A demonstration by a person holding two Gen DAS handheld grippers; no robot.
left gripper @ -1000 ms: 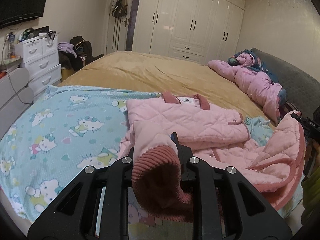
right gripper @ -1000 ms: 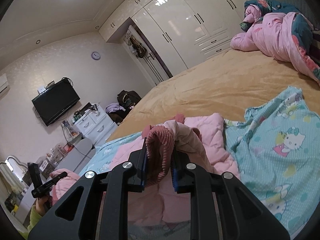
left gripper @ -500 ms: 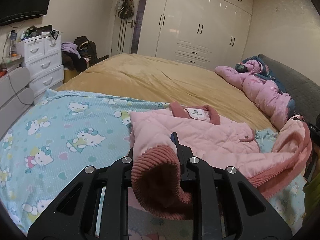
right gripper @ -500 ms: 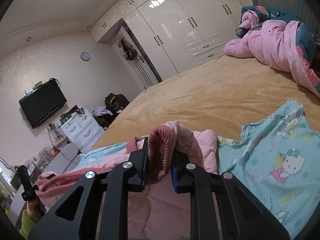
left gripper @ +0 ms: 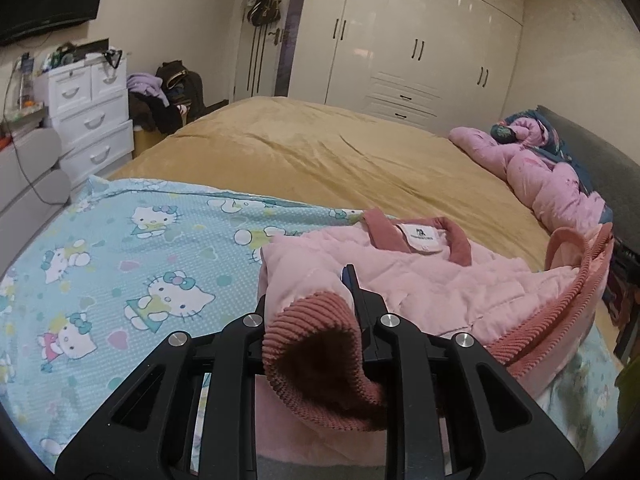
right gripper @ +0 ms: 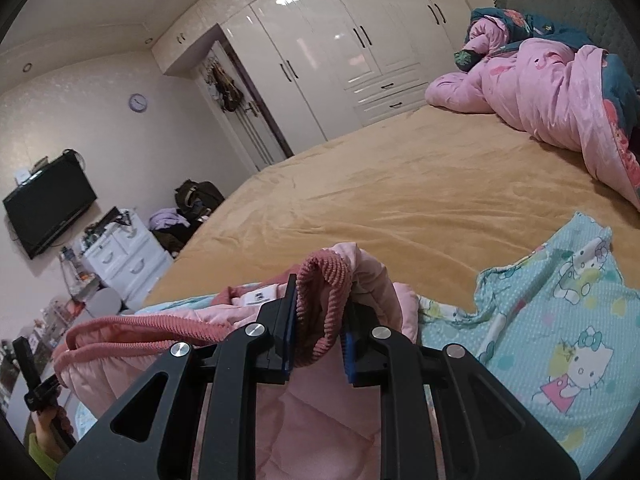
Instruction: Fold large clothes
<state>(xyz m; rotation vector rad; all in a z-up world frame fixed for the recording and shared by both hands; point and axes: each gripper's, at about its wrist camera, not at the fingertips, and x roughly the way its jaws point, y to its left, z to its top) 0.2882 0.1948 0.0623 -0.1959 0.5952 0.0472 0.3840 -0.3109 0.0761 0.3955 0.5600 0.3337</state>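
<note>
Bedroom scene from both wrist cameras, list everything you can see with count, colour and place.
jacket: one, pink quilted with ribbed darker trim, on the blanket at the near bed edge
blanket: one, light blue cartoon-cat print, under the jacket
bed cover: one, mustard, across the bed
duvet: one, pink and dark teal, bunched at the headboard
wardrobe: one, glossy white, far wall
drawer unit: one, white, left of bed
television: one, black, wall-mounted
wall clock: one, purple
left tool: black, shut on a ribbed cuff
right tool: black, shut on ribbed trim
</note>
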